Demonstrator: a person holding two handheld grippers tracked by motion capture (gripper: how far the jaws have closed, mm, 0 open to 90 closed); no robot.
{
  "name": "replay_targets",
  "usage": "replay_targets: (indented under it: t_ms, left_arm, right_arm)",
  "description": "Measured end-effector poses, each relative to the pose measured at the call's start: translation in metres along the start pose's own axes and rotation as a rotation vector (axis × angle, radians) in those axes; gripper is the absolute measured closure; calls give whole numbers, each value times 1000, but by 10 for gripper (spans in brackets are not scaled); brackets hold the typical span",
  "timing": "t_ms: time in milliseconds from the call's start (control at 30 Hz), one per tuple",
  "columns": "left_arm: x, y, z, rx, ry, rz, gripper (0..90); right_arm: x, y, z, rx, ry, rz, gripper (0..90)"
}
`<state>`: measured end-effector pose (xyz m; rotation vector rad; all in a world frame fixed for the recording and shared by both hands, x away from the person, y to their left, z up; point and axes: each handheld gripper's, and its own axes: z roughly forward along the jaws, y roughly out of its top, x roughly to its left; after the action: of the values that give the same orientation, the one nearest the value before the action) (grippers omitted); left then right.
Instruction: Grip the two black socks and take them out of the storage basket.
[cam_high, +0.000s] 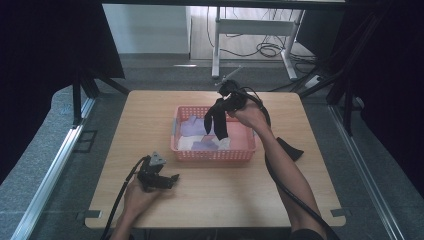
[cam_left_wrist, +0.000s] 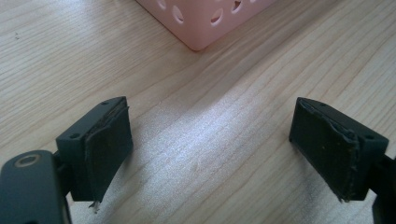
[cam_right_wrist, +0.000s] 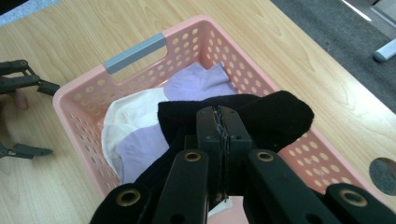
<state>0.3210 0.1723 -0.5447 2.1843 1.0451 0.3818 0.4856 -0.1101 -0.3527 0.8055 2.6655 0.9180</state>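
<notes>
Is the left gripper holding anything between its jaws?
No, in the left gripper view the left gripper stands with its jaws wide apart over bare wooden table, with nothing between them.

1. From my remote seat I see a light wooden bench (cam_high: 150, 115). Its grain is plain in the left gripper view, pale and streaked.
2. Small metal brackets sit at its two near corners, one on the left (cam_high: 89, 214) and one on the right (cam_high: 338, 212).
3. Grey carpeted floor (cam_high: 60, 165) surrounds the bench.
4. An aluminium rail (cam_high: 47, 175) runs along the floor on the left side.
5. Black curtains (cam_high: 50, 40) hang at both sides, dark and featureless.
6. Beyond the far edge stands a white desk frame (cam_high: 252, 27), with a tangle of cables (cam_high: 267, 49) lying on the floor beneath it.
</notes>
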Motion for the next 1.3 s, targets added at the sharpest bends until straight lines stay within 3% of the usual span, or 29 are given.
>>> replay_targets:
  t_ms: [633, 1300]
  left_arm:
    - [0, 0, 0, 4, 0, 3, 128]
    - [0, 0, 0, 3, 0, 0, 128]
  right_arm:
    - [-11, -8, -52, -68, -45, 31, 890]
    - [-46, -62, -120, -111, -161, 134, 890]
